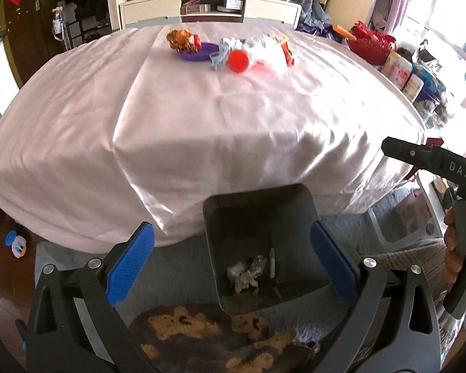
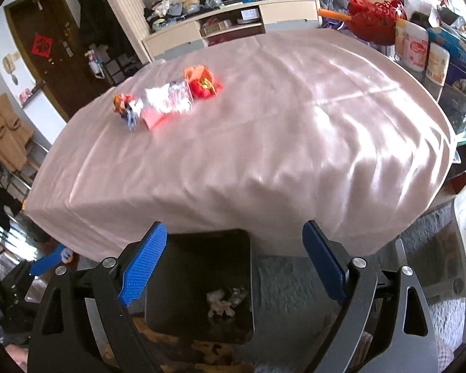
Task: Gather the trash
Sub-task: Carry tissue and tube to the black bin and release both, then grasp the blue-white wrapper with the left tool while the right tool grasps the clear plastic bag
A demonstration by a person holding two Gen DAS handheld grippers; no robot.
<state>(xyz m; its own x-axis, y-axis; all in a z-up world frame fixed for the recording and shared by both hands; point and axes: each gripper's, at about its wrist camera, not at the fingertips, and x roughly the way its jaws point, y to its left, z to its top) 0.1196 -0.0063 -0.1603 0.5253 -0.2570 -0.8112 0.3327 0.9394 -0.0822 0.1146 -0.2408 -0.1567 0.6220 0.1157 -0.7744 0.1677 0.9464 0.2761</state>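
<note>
Below me on the floor stands a dark grey bin (image 1: 254, 191) holding crumpled scraps (image 1: 248, 273). My left gripper (image 1: 231, 233) hangs open above it, nothing between its blue pads. My right gripper (image 2: 234, 228) is also open and empty over the same bin (image 2: 202, 264). On the pink-clothed table (image 1: 202, 124) lie a purple plate (image 1: 195, 54), a gold wrapper (image 1: 180, 39), a red round cup (image 1: 238, 61) and white crumpled plastic (image 1: 270, 51). The right wrist view shows a red-gold packet (image 2: 203, 82), clear plastic (image 2: 167, 96) and pink paper (image 2: 155, 119).
A hand (image 1: 453, 248) holds the right tool's handle at the right edge. A brown patterned cloth (image 1: 202, 335) lies beside the bin on a grey rug (image 1: 177, 267). Tins (image 2: 414, 49) and a red basket (image 2: 372, 18) crowd the table's right side; a sideboard (image 1: 211, 7) stands behind.
</note>
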